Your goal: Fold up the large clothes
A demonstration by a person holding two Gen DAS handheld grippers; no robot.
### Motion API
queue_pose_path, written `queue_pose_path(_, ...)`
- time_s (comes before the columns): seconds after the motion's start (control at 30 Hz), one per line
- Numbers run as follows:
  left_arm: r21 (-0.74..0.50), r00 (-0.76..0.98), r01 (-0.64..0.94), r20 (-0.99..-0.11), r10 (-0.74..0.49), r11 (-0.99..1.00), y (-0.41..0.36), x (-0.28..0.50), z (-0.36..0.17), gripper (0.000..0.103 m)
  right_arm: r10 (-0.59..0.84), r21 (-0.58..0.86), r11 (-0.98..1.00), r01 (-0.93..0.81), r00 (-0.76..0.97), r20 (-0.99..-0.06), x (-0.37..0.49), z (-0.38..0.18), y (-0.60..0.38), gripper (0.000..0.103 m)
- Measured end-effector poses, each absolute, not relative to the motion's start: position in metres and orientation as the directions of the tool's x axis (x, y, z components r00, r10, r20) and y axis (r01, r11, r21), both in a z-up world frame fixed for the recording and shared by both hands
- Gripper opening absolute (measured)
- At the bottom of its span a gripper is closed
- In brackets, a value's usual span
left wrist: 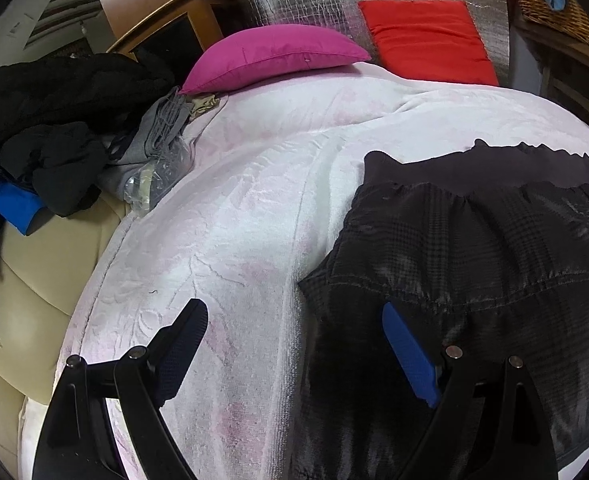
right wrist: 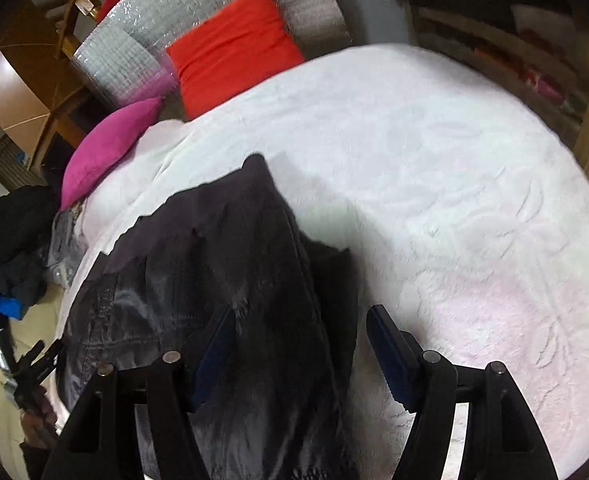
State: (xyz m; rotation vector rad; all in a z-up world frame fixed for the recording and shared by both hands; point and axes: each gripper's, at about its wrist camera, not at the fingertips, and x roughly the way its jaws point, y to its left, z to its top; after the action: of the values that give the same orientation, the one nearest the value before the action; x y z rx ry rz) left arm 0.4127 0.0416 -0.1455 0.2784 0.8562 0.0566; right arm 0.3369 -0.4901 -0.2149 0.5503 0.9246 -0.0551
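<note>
A dark plaid garment with a black elastic waistband (left wrist: 494, 248) lies on a white-pink textured blanket (left wrist: 234, 220). My left gripper (left wrist: 294, 332) is open above the blanket at the garment's left edge; its right finger (left wrist: 408, 356) is over the dark cloth, its left finger (left wrist: 182, 344) over the blanket. In the right wrist view the garment (right wrist: 230, 280) lies partly folded, running from the near edge toward the middle. My right gripper (right wrist: 298, 340) is open over the garment's right edge, fingers wide apart, nothing held.
A magenta pillow (left wrist: 274, 56) and a red cushion (left wrist: 426, 36) lie at the far end of the blanket. A pile of dark, grey and blue clothes (left wrist: 54, 132) sits on the cream sofa (left wrist: 34, 280) at left. A wicker basket (left wrist: 554, 4) is far right.
</note>
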Motion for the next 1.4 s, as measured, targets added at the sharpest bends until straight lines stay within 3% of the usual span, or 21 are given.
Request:
queue_pose_path(0.13, 0.181, 0.619, 0.108, -0.782, 0.076, 0.977, 0.048, 0.418, -0.144, 0.089, 0.223, 0.456, 0.855, 0.247, 0.619, -0.753, 0.334, -0.217, -0.489, 0.072)
queue_pose_path(0.2, 0.062, 0.573, 0.140, -0.819, -0.030, 0.988, 0.059, 0.423, -0.144, 0.089, 0.253, 0.485, 0.844, 0.230, 0.627, -0.737, 0.330, -0.216, -0.492, 0.077)
queue_pose_path(0.3, -0.192, 0.460, 0.158, -0.854, -0.245, 0.969, 0.085, 0.437, -0.152, 0.089, 0.268, 0.507, 0.831, 0.230, 0.633, -0.727, 0.329, -0.218, -0.495, 0.078)
queue_pose_path(0.4, -0.369, 0.320, 0.152, -0.859, -0.399, 0.917, 0.098, 0.452, -0.173, 0.089, 0.336, 0.573, 0.787, 0.229, 0.619, -0.710, 0.333, -0.227, -0.502, 0.078)
queue_pose_path(0.57, -0.502, 0.148, 0.168, -0.838, -0.525, 0.848, 0.095, 0.466, -0.205, 0.089, 0.395, 0.615, 0.748, 0.249, 0.577, -0.715, 0.342, -0.247, -0.513, 0.078)
queue_pose_path(0.87, -0.590, 0.094, 0.249, -0.774, -0.626, 0.768, 0.082, 0.462, -0.210, 0.093, 0.460, 0.652, 0.721, 0.235, 0.542, -0.703, 0.353, -0.269, -0.524, 0.082)
queue_pose_path(0.93, -0.575, 0.086, 0.286, -0.781, -0.618, 0.767, 0.072, 0.460, -0.206, 0.094, 0.499, 0.686, 0.699, 0.203, 0.548, -0.671, 0.355, -0.272, -0.521, 0.089)
queue_pose_path(1.17, -0.625, 0.061, 0.335, -0.732, -0.678, 0.705, 0.052, 0.455, -0.200, 0.094, 0.689, 0.808, 0.587, 0.062, 0.486, -0.538, 0.372, -0.275, -0.489, 0.091)
queue_pose_path(1.4, -0.632, 0.061, 0.329, -0.728, -0.683, 0.702, 0.032, 0.460, -0.208, 0.094, 0.754, 0.842, 0.540, -0.007, 0.449, -0.480, 0.388, -0.273, -0.453, 0.091)
